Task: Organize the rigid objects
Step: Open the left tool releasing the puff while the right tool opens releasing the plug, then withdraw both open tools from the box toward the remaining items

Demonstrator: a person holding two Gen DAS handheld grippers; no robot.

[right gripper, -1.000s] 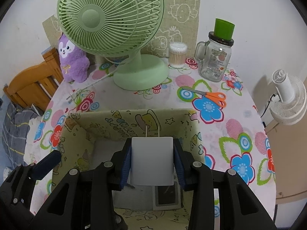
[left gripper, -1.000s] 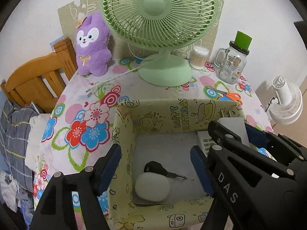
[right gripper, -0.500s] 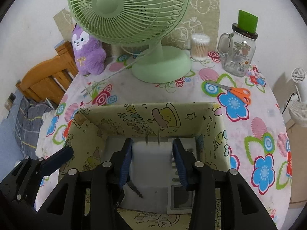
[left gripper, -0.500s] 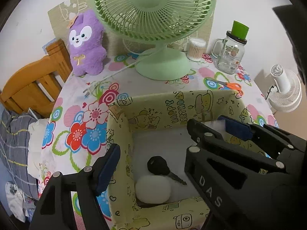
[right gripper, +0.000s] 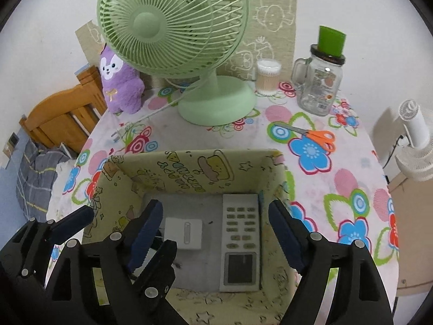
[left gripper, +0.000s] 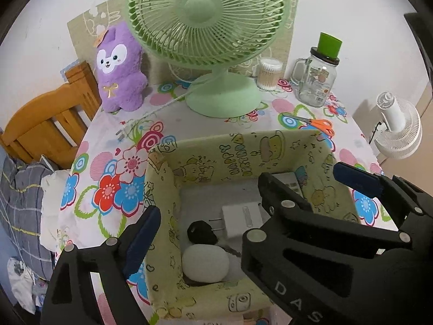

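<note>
Right tongs point(right gripper: 216, 227): jaws stand wide apart, having just been opening, and nothing is pressed between the blue pads. They hang over the open top of the yellow cartoon-print box point(right gripper: 194, 168). On the grey box floor beneath them lies the white charger point(right gripper: 184, 233), flat, prongs pointing left, nearer the left-hand pad; just to its right, along the right wall, lies a white remote control point(right gripper: 240, 239), face up with its screen end nearest the camera. Neither item touches the pads.

Left tongs point(left gripper: 249, 216): jaws also wide, having just been opening further, with nothing gripped. One blue pad sits outside the box's left wall; whether it touches the wall cannot be told. The other finger is hidden behind the right tongs, whose black frame crosses the lower right of this view.

In the left wrist view the box floor also carries a black key point(left gripper: 201, 232) and a white rounded object point(left gripper: 205, 263) at the near left corner, the key just beside the charger's prongs.

The box stands on a worktop point(right gripper: 319, 189) covered with a flowered cloth. Behind it: a green desk fan point(right gripper: 173, 27), a purple plush toy point(right gripper: 120, 86), a cotton-swab tub point(right gripper: 268, 77), a glass mug-jar with a green lid point(right gripper: 320, 81), and orange-handled scissors point(right gripper: 316, 135).
</note>
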